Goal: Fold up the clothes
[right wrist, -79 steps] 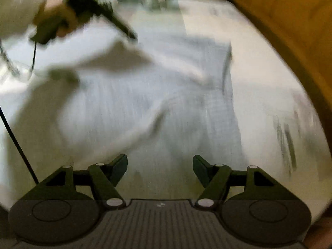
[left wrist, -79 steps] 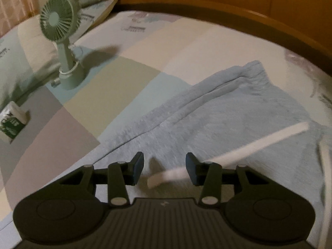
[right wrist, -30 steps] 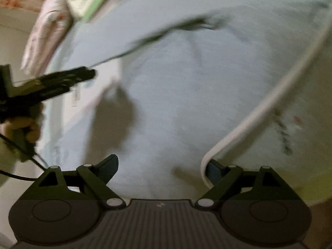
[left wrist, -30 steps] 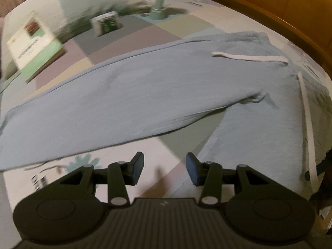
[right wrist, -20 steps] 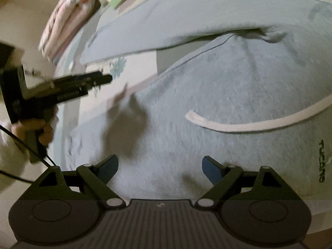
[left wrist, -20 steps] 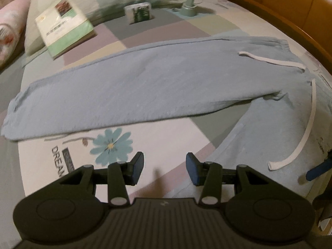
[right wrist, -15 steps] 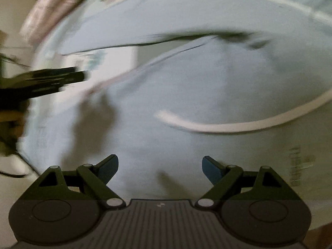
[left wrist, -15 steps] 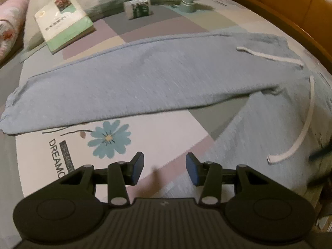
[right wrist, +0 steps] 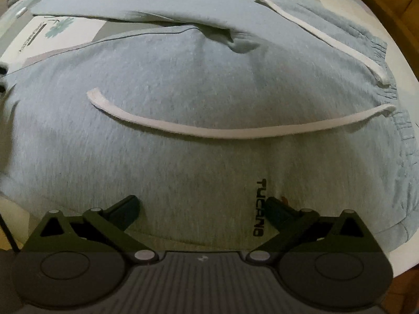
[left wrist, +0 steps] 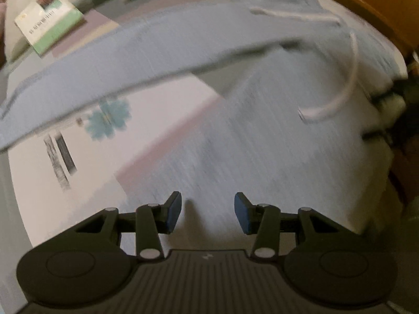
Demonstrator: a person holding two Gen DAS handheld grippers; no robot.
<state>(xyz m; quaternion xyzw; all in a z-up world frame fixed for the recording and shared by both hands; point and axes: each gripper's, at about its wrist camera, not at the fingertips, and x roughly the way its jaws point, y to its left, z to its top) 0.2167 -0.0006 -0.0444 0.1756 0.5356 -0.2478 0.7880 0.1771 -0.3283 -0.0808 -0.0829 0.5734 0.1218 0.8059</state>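
Sweatpants (right wrist: 183,83), pale blue-grey, lie spread flat on the bed (left wrist: 146,120), waistband at the right and the two legs running off to the left, parted in a narrow V with the quilt showing between them. As I judge it, no fold has been made yet: both legs lie single-layered, and the white drawstring (right wrist: 209,130) trails loose across the near hip.

On the far left of the bed a book (left wrist: 48,17) rests near the pillow, well apart from the far leg, so there is open quilt on that side for swinging a leg over. My left hand-held gripper (left wrist: 207,213) hovers above the near leg, its fingers spread with nothing between them; that view is smeared, so finer detail is lost. My right hand-held gripper (right wrist: 201,209) sits low over the near edge of the hip beside the printed logo (right wrist: 259,206), its fingers spread wide and empty too.

On the right the wooden bed frame (left wrist: 366,2) curves close behind the waistband, leaving little room there. I would bring the near leg onto the far one first, minding the loose drawstring.
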